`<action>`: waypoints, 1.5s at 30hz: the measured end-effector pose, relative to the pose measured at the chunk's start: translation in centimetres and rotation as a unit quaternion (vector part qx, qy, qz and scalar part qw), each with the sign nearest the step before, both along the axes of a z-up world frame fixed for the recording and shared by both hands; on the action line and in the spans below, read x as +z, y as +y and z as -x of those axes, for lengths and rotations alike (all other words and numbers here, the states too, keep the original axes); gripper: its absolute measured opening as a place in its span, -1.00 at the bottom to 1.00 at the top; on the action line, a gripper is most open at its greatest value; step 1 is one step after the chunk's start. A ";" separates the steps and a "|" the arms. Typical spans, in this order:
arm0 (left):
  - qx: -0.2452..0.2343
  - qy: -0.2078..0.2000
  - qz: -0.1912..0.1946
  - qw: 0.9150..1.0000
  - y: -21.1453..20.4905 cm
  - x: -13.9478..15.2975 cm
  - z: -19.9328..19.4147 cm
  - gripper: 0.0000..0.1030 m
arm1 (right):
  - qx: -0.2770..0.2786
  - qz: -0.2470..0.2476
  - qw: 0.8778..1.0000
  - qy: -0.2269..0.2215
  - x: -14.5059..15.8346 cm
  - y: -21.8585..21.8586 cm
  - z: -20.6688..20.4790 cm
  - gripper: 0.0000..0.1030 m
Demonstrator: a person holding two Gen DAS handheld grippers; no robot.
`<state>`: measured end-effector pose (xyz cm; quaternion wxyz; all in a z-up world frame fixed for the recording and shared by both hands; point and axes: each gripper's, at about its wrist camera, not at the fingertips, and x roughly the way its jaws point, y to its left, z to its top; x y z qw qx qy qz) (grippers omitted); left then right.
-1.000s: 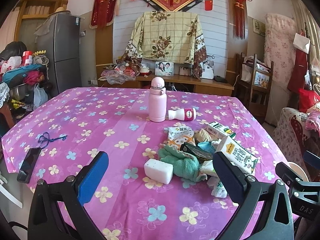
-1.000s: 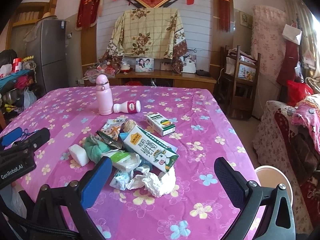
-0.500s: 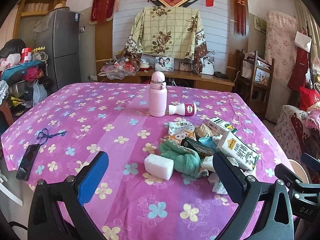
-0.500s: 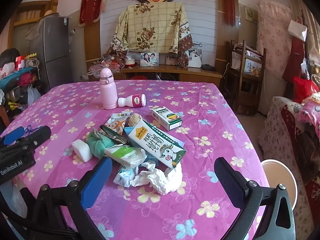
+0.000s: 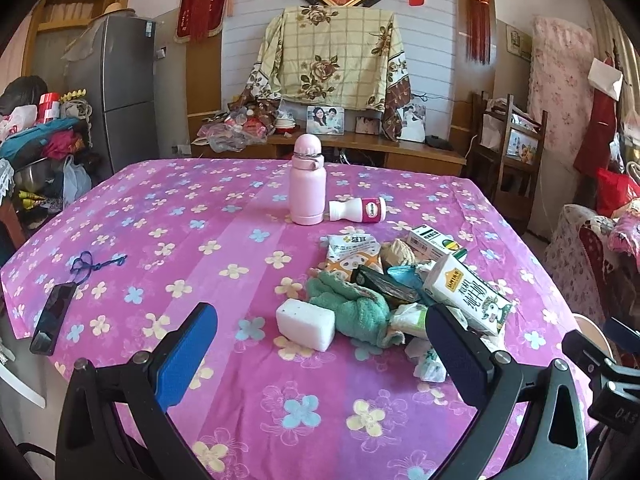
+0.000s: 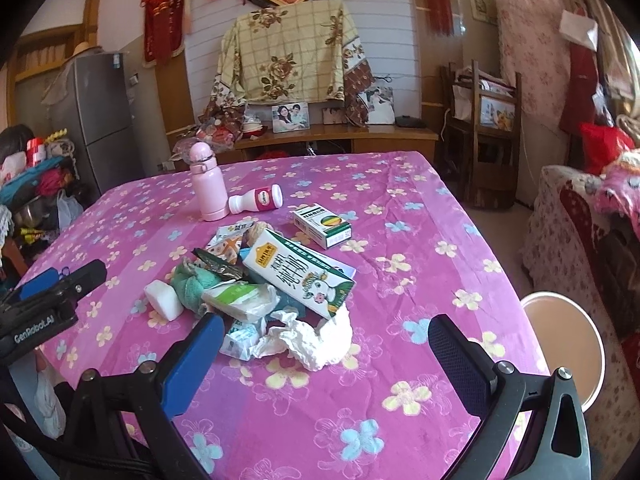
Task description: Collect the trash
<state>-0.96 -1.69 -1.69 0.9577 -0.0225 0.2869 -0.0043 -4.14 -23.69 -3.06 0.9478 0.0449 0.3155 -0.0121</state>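
Left hand-held gripper (image 5: 320, 348): jaws spread wide, nothing between them; hovers above the near edge of the surface (image 5: 168, 216), aimed at the sponge.
Right hand-held gripper (image 6: 324, 356): jaws likewise wide apart and holding nothing; hovers above the tissue.

Items I can list on the surface:
- Trash pile, centre-right, all pieces touching or overlapping:
  - milk carton (image 6: 298, 276), lying on its side on top of the heap
  - crumpled tissue (image 6: 308, 340), nearest the right gripper
  - tissue pack (image 6: 240, 298), soft plastic, just beside the carton
  - small wrapper (image 6: 240, 340), at the near edge of the heap
  - dark foil wrapper (image 5: 386, 284), under the carton's end
  - snack packet (image 5: 350, 254), at the far side
- Green cloth (image 5: 352, 308), bunched against the pile; I cannot say if it counts as trash.
- Sponge (image 5: 306, 324), touching the cloth.
- Small box (image 6: 322, 226), just beyond the pile, apart from it.
- Pink flask (image 5: 307, 182), upright, with a small bottle (image 5: 358, 211) lying beside it.
- Phone (image 5: 52, 322) and blue cord (image 5: 94, 264), far left, well apart from the rest.

Progress, as I judge it: nothing collected yet. The whole heap is still on the surface and neither gripper has a piece. No bin is plainly visible; a round rim (image 6: 560, 344) shows below the right edge of the surface, but I cannot tell what it is. All picking remains.
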 end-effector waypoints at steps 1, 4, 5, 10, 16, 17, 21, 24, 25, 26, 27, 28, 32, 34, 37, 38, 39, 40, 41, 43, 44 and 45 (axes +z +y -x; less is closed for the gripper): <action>-0.002 0.000 -0.002 1.000 -0.1 0.0 0.0 1.00 | -0.001 -0.002 1.000 -0.001 0.0 -0.1 0.0 1.00; -0.005 0.002 -0.004 1.000 -0.2 -0.2 0.0 1.00 | -0.001 0.000 1.000 -0.003 0.1 0.0 0.2 1.00; -0.006 0.002 -0.003 1.000 -0.2 -0.2 0.0 1.00 | 0.001 -0.001 1.000 -0.002 0.1 -0.1 0.2 1.00; -0.005 0.003 -0.005 1.000 -0.2 -0.3 -0.1 1.00 | 0.009 0.007 1.000 0.005 -0.1 0.5 0.0 1.00; -0.005 0.000 -0.012 1.000 -0.3 -0.7 -1.0 1.00 | 0.011 0.026 1.000 0.007 -0.6 0.6 -1.2 1.00; -0.008 0.001 -0.015 1.000 -0.4 -0.8 -1.2 1.00 | 0.010 0.028 1.000 0.008 -0.8 0.5 -1.4 1.00; -0.033 0.023 -0.013 0.999 -0.9 -1.5 -2.9 1.00 | 0.022 0.022 0.999 0.026 -1.5 -0.3 -3.3 1.00; -0.050 0.046 0.002 0.998 -0.4 -1.9 -4.3 1.00 | 0.053 0.027 0.997 0.052 -2.2 -0.6 -5.6 1.00; -0.053 0.053 0.008 0.997 0.1 -2.1 -4.8 1.00 | 0.075 0.017 0.995 0.068 -2.5 -0.7 -6.5 1.00; -0.057 0.065 0.015 0.996 0.7 -2.4 -5.5 1.00 | 0.084 0.010 0.994 0.075 -2.6 -0.8 -7.0 1.00; -0.058 0.071 0.018 0.996 1.0 -2.7 -5.9 1.00 | 0.090 0.005 0.993 0.082 -2.8 -0.8 -7.4 1.00; -0.059 0.081 0.022 0.995 1.5 -3.0 -6.4 1.00 | 0.098 0.002 0.991 0.089 -3.0 -0.7 -7.8 1.00; -0.050 0.107 0.006 0.993 3.2 -4.2 -7.7 1.00 | 0.120 -0.012 0.988 0.100 -3.4 0.0 -8.2 1.00; -0.046 0.109 -0.007 0.993 3.5 -4.5 -8.0 1.00 | 0.121 -0.025 0.987 0.103 -3.7 0.2 -8.2 1.00; -0.043 0.112 -0.010 0.993 3.9 -4.9 -8.3 1.00 | 0.112 -0.031 0.988 0.106 -4.1 0.4 -8.4 1.00; -0.041 0.112 -0.011 0.993 4.0 -4.9 -8.3 1.00 | 0.111 -0.032 0.987 0.109 -4.2 0.6 -8.4 1.00; -0.040 0.111 -0.010 0.993 4.1 -4.9 -8.4 1.00 | 0.110 -0.032 0.987 0.112 -4.3 0.7 -8.3 1.00; -0.041 0.111 -0.009 0.993 4.2 -4.9 -8.5 1.00 | 0.109 -0.031 0.987 0.114 -4.4 0.9 -8.3 1.00; -0.041 0.110 -0.009 0.993 4.2 -5.0 -8.6 1.00 | 0.110 -0.029 0.987 0.116 -4.4 1.1 -8.3 1.00; -0.042 0.110 -0.008 0.993 4.3 -4.9 -8.8 1.00 | 0.111 -0.024 0.986 0.120 -4.3 1.4 -8.2 1.00; -0.043 0.110 -0.007 0.993 4.3 -5.0 -8.9 1.00 | 0.111 -0.021 0.986 0.122 -4.2 1.7 -8.2 1.00; -0.045 0.110 -0.006 0.993 4.3 -5.0 -9.0 1.00 | 0.110 -0.018 0.986 0.122 -4.1 1.9 -8.1 1.00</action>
